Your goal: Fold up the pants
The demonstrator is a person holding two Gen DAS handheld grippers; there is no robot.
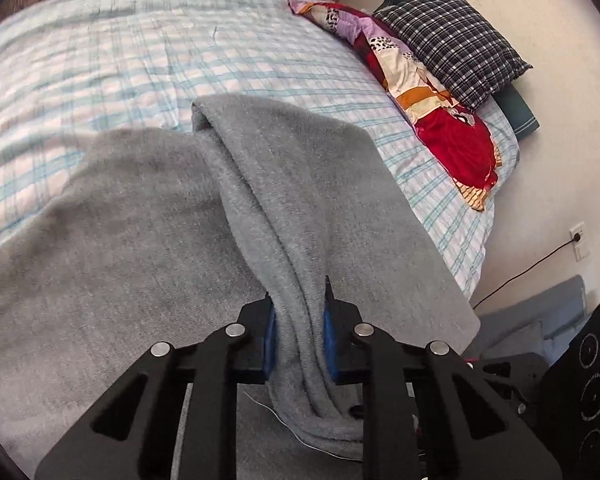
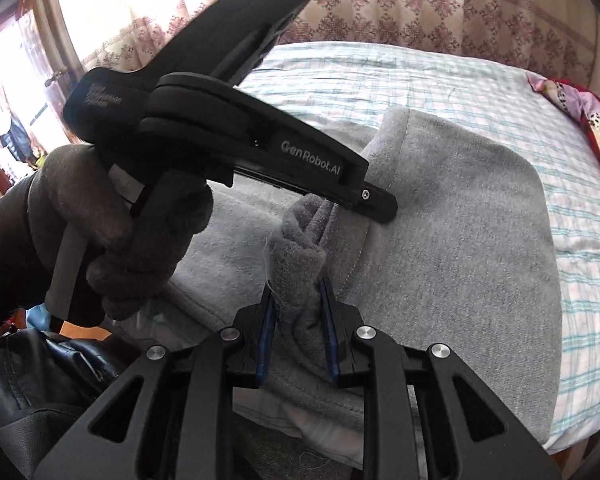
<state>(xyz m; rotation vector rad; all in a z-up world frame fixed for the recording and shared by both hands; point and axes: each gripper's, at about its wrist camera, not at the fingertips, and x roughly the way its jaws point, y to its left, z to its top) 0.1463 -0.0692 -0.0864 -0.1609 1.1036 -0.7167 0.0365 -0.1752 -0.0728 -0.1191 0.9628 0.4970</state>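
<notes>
Grey fleece pants (image 1: 148,240) lie spread on a bed. In the left wrist view my left gripper (image 1: 299,316) is shut on a bunched fold of the pants, which rises from the bed into the jaws. In the right wrist view my right gripper (image 2: 299,312) is shut on a rolled edge of the same pants (image 2: 452,240). The left gripper (image 2: 374,200) shows there too, held by a gloved hand (image 2: 112,224) just above and left of my right fingers, pinching the cloth close by.
The bed has a blue-and-white checked cover (image 1: 140,60). A colourful red blanket (image 1: 440,120) and a dark plaid pillow (image 1: 456,44) lie along its right side by the wall. A wall socket with a cable (image 1: 578,238) and a black device (image 1: 592,380) are at the lower right. A patterned curtain (image 2: 400,4) hangs behind the bed.
</notes>
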